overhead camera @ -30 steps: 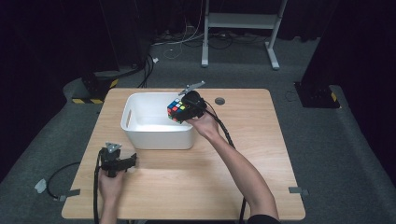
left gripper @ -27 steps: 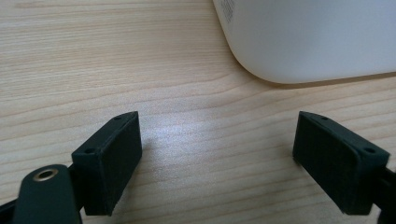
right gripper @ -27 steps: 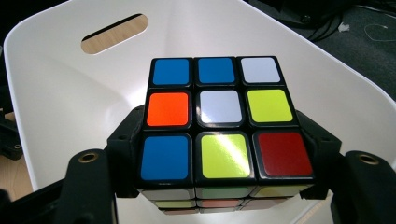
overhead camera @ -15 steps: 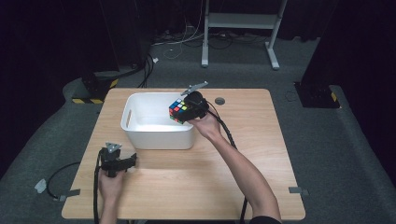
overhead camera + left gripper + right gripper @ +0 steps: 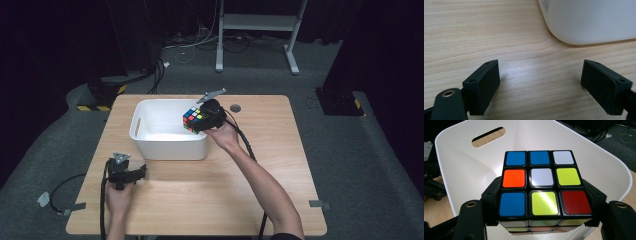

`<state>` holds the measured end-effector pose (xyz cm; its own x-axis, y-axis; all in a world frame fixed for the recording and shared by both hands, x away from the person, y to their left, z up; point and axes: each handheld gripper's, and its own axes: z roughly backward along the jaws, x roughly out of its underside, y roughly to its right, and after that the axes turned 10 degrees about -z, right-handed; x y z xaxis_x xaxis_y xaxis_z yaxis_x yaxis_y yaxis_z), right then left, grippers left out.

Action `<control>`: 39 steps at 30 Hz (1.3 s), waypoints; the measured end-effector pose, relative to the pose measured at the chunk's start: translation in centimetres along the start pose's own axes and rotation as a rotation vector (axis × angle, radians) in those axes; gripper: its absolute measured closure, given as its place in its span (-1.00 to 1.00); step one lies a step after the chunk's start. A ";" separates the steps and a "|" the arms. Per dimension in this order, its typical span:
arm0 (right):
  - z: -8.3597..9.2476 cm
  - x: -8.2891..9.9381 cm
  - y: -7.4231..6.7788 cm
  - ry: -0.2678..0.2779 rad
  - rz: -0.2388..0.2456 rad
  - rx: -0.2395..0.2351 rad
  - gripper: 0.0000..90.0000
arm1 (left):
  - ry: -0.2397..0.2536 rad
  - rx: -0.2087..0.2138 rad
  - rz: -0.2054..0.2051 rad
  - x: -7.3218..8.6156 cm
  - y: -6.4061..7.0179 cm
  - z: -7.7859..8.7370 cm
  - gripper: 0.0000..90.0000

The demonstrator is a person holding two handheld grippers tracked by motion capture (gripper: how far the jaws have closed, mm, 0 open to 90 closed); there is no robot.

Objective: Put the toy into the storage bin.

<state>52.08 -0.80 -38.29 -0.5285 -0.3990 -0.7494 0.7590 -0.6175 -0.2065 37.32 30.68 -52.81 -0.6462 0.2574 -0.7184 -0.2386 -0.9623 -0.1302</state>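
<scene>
Across the wooden desk [image 5: 210, 190], seen from the high view, a white plastic bin [image 5: 150, 135] stood near the far left quarter, with the right claw [image 5: 200, 120] held over its right rim. That claw pinched a scrambled Rubik's cube [image 5: 192, 119] by two opposite sides, so the cube hung above the bin's interior, clear of the floor of the bin. The step in hand was judged to be the placing of the cube into the bin; the next move would call for lowering the claw inside the walls and spreading the jaws only when the cube was near the bottom, lest it drop and tumble. The left claw [image 5: 139, 171] rested low on the desk near the bin's front left corner, well apart from the cube.

The right gripper view gave what the high view could not: the cube [image 5: 544, 185] face in detail, with blue, white, orange, yellow and red stickers, and the slot handle [image 5: 488, 137] in the bin's far wall. The left gripper view showed the left claw [image 5: 540, 85] spread wide over bare wood, nothing between its jaws, and the bin's rounded corner [image 5: 584, 22] just ahead.
</scene>
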 end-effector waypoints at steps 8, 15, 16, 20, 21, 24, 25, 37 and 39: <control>0.2 0.5 -0.1 0.000 -0.003 -0.003 -0.25 | 0.000 0.001 0.000 0.0 0.0 0.0 -0.65; 0.5 1.1 -0.1 0.003 0.006 -0.004 -0.25 | 0.000 0.001 0.000 0.0 0.0 0.0 -0.65; 0.6 1.2 -0.1 0.005 0.007 -0.007 -0.25 | 0.000 0.001 0.000 0.0 0.0 0.0 -0.65; 0.6 1.3 -0.3 0.007 0.009 -0.011 -0.25 | 0.000 0.001 0.000 0.0 0.0 0.0 -0.65; 0.6 1.3 -0.3 0.007 0.009 -0.011 -0.25 | 0.000 0.001 0.000 0.0 0.0 0.0 -0.65; 0.7 1.5 -0.4 0.005 0.017 -0.013 -0.25 | 0.000 0.001 0.000 0.0 0.0 0.0 -0.65; 0.7 1.5 -0.4 0.005 0.012 -0.016 -0.25 | 0.000 0.001 0.000 0.0 0.0 0.0 -0.65; 0.6 2.1 -0.6 0.001 0.016 -0.027 -0.25 | 0.000 0.001 0.000 0.0 0.0 0.0 -0.65; 0.6 2.2 -0.6 0.001 0.017 -0.026 -0.25 | 0.000 0.001 0.000 0.0 0.0 0.0 -0.65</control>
<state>50.23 -1.67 -39.39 -0.5150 -0.4089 -0.7534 0.7774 -0.5930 -0.2097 37.32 30.67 -52.81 -0.6461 0.2573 -0.7185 -0.2391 -0.9623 -0.1296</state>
